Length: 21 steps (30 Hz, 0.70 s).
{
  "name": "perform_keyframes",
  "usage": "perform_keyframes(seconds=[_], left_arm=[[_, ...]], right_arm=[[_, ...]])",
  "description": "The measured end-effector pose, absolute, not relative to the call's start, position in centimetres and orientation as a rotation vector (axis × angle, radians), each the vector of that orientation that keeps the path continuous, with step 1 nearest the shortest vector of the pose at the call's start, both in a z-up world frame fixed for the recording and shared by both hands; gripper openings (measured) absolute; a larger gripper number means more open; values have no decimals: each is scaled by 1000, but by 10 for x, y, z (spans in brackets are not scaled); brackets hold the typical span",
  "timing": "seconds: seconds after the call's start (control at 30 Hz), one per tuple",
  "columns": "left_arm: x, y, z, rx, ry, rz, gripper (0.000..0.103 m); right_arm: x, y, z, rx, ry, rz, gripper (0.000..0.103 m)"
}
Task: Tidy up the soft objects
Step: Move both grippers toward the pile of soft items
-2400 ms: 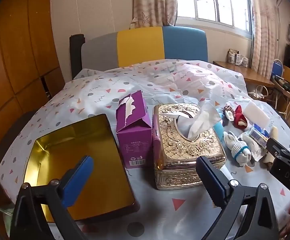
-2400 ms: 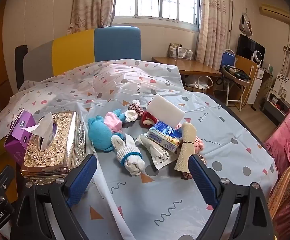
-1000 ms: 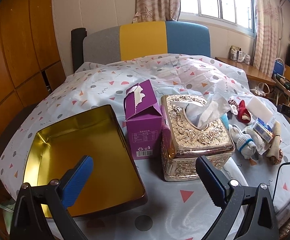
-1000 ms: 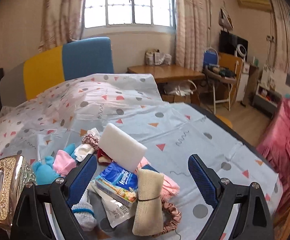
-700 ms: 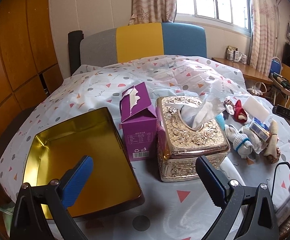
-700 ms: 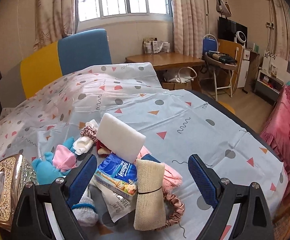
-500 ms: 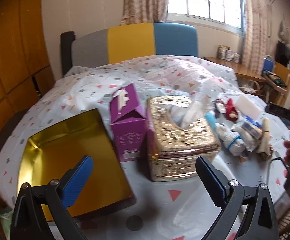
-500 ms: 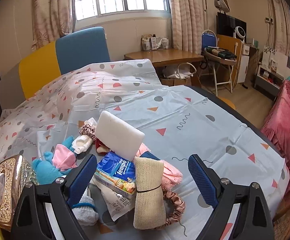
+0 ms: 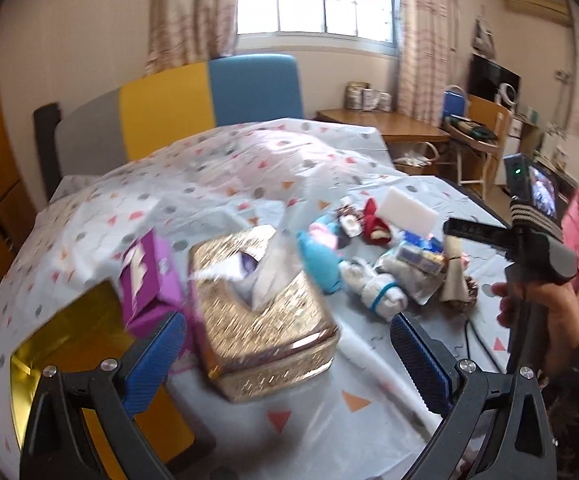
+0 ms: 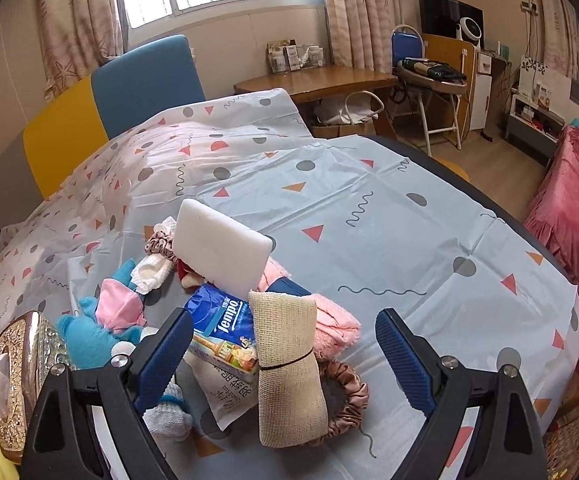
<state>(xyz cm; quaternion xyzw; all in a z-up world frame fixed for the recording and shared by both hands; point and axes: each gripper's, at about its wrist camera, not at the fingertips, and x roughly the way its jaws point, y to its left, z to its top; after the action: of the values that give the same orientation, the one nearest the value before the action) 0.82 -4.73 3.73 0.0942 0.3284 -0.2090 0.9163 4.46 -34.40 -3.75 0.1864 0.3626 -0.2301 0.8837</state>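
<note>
A pile of soft things lies on the patterned tablecloth: a beige rolled cloth (image 10: 289, 364), a white sponge (image 10: 221, 250), a blue Tempo tissue pack (image 10: 225, 328), a pink towel (image 10: 331, 330), a brown scrunchie (image 10: 347, 396), a blue-and-pink plush (image 10: 101, 328) and white socks (image 9: 381, 294). My right gripper (image 10: 285, 360) is open and empty, hovering just over the rolled cloth. My left gripper (image 9: 289, 360) is open and empty above the gold tissue box (image 9: 261, 316). The gold tray (image 9: 69, 364) sits at left.
A purple tissue box (image 9: 149, 280) stands between the tray and the gold tissue box. The right hand and its gripper body (image 9: 537, 256) show in the left wrist view. A colour-block chair back (image 9: 177, 104) rises behind the table. A pink bed (image 10: 573, 200) is at right.
My left gripper has swung right, with motion blur, so the tray slid toward the left edge. My right gripper has moved in closer over the pile.
</note>
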Motion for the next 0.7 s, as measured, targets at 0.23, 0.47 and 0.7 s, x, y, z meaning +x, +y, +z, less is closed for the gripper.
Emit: perform_keyframes(seconds=[0.23, 0.47, 0.7], left_arm=[[27, -79, 49, 204, 690, -493, 103], [31, -108, 41, 284, 680, -477, 103], [28, -125, 33, 341, 667, -480, 103]], right_arm=[[31, -368, -38, 525, 725, -525, 94], [22, -383, -37, 609, 691, -553, 94], [22, -384, -36, 620, 684, -540, 94]])
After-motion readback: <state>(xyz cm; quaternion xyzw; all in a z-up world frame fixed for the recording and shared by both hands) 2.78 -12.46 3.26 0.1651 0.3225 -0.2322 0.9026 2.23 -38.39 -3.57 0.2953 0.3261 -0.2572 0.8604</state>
